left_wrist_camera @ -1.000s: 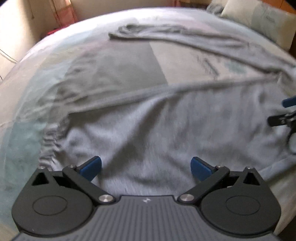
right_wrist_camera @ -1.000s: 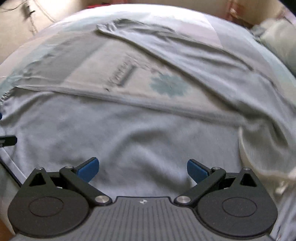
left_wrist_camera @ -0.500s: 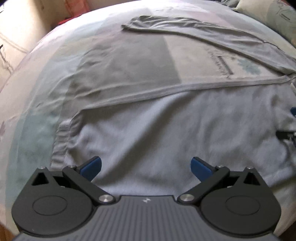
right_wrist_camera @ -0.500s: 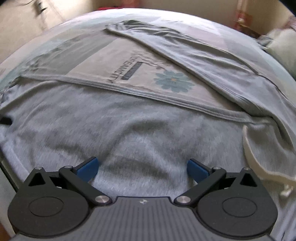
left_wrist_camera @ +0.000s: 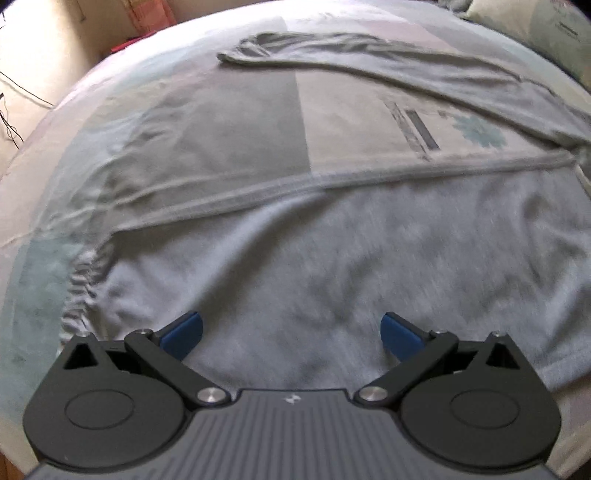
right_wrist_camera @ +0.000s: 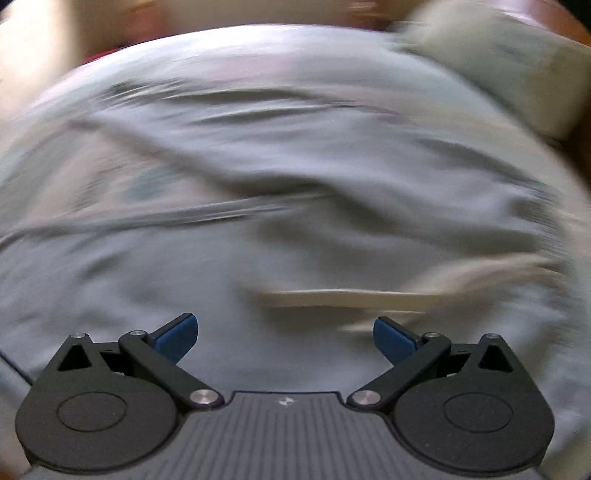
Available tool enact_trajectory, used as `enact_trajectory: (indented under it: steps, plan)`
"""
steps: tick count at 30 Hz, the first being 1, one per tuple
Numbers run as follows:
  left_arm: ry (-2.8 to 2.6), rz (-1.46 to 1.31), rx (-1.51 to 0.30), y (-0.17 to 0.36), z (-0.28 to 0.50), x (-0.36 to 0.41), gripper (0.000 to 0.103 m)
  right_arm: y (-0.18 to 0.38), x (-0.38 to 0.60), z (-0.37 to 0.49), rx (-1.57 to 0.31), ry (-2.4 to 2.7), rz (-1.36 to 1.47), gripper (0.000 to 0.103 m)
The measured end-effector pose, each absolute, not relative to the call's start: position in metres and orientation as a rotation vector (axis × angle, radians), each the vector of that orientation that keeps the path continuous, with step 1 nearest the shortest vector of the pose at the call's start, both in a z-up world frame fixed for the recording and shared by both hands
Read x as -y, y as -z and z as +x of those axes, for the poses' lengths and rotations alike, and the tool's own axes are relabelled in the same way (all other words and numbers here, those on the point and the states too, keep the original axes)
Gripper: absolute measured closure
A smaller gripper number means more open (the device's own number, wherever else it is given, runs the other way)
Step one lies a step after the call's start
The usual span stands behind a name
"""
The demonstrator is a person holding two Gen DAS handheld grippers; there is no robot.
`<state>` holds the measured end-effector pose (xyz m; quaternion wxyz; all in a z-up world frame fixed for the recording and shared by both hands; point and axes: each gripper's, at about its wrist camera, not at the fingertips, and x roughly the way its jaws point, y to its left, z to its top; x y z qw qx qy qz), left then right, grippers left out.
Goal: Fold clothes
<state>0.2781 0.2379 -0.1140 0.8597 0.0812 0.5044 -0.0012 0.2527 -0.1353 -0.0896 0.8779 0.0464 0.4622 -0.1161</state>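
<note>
A grey long-sleeved garment [left_wrist_camera: 332, 258] lies spread on the bed, its body near me and one sleeve [left_wrist_camera: 369, 59] stretched across the far side. My left gripper [left_wrist_camera: 291, 334] hovers open over the near part of the body, nothing between its blue pads. In the right wrist view the same grey garment [right_wrist_camera: 184, 277] is smeared by motion blur, with a pale cream band, perhaps a collar or cord [right_wrist_camera: 351, 297], ahead of the right gripper [right_wrist_camera: 284, 336], which is open and empty.
The bedsheet [left_wrist_camera: 229, 122] has grey, pink and teal blocks and a printed flower [left_wrist_camera: 480, 129]. Pillows sit at the far right [left_wrist_camera: 535, 22] [right_wrist_camera: 498, 66]. Beyond the bed's left edge, floor and cables [left_wrist_camera: 14, 110] show.
The right wrist view has swung sharply right toward the pillow and is now blurred. The left view has shifted slightly, and the right gripper no longer shows at its right edge. Both grippers stay open.
</note>
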Motion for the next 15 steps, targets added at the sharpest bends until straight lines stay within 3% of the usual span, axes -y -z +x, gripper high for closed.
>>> enact_trajectory:
  steps: [5, 9, 15]
  plan:
    - [-0.066, 0.032, -1.119, 0.12, 0.267, -0.253, 0.0, 0.118, 0.226, 0.243, -1.036, 0.469, 0.225, 0.0]
    - [-0.108, 0.039, -1.172, 0.114, 0.259, -0.261, 0.002, 0.128, 0.235, 0.234, -1.057, 0.431, 0.248, 0.0]
    - [-0.055, 0.088, -1.07, 0.097, 0.281, -0.248, 0.002, 0.134, 0.237, 0.23, -1.047, 0.435, 0.266, 0.0]
